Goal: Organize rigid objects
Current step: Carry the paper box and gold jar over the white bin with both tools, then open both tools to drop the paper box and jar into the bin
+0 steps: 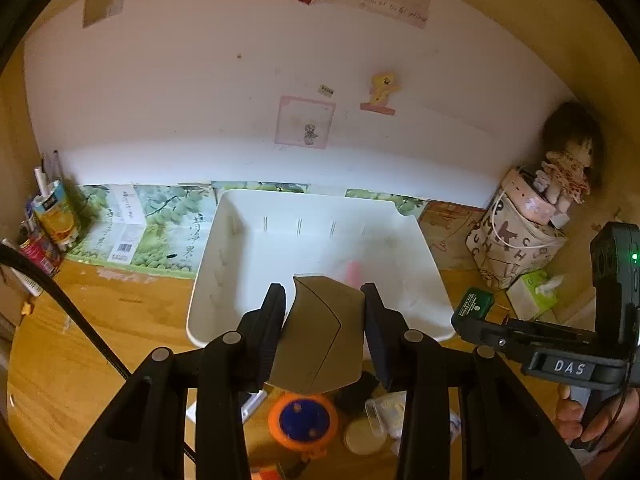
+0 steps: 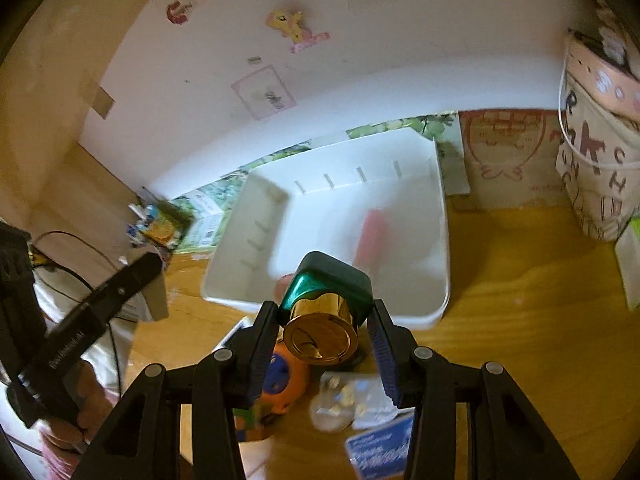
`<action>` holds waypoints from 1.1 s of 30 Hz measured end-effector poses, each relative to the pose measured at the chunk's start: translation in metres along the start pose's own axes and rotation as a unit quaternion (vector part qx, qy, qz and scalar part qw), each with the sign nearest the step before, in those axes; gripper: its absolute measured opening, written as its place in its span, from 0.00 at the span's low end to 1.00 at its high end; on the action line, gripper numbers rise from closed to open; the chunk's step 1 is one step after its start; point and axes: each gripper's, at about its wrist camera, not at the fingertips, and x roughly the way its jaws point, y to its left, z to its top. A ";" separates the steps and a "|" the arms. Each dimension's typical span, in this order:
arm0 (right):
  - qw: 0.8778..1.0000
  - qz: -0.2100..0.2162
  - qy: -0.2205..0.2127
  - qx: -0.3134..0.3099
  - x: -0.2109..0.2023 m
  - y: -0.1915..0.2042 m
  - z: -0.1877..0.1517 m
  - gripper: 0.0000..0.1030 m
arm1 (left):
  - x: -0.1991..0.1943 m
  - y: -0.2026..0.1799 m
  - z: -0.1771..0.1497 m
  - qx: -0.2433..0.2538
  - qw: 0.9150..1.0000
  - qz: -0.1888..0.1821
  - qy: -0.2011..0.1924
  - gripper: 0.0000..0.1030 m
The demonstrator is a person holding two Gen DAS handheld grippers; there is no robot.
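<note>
My left gripper (image 1: 323,300) is shut on a grey-beige angular block (image 1: 320,336) and holds it above the near rim of a white plastic tray (image 1: 216,280). A pink stick (image 1: 353,274) lies inside the tray. My right gripper (image 2: 325,312) is shut on a green bottle with a gold cap (image 2: 320,312), held over the near edge of the same tray (image 2: 236,256), where the pink stick (image 2: 372,240) shows blurred. The right gripper also appears at the right of the left wrist view (image 1: 472,312), with the green bottle in it.
On the wooden desk below the grippers lie an orange and blue round toy (image 1: 303,420), a round beige disc (image 1: 362,438), a clear plastic packet (image 2: 340,400) and a blue card (image 2: 380,452). A cup of pens (image 1: 52,216) stands left; a lettered fabric bag (image 1: 512,244) with a doll (image 1: 568,160) and a tissue box (image 1: 534,294) stand right.
</note>
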 end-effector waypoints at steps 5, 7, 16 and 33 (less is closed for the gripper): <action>0.999 -0.030 0.016 -0.016 0.025 -0.001 0.016 0.45 | 0.032 0.007 0.016 0.003 1.000 0.005 0.018 0.41; 0.999 -0.037 0.028 -0.019 0.037 -0.003 0.022 0.45 | 0.045 0.010 0.021 0.005 0.999 0.012 0.030 0.41; 0.986 -0.105 0.126 -0.040 0.093 -0.008 0.033 0.45 | 0.119 0.019 0.029 0.030 0.994 0.023 0.104 0.41; 0.972 -0.143 0.187 -0.010 0.144 -0.019 0.037 0.45 | 0.201 0.030 0.007 0.050 0.970 0.025 0.236 0.43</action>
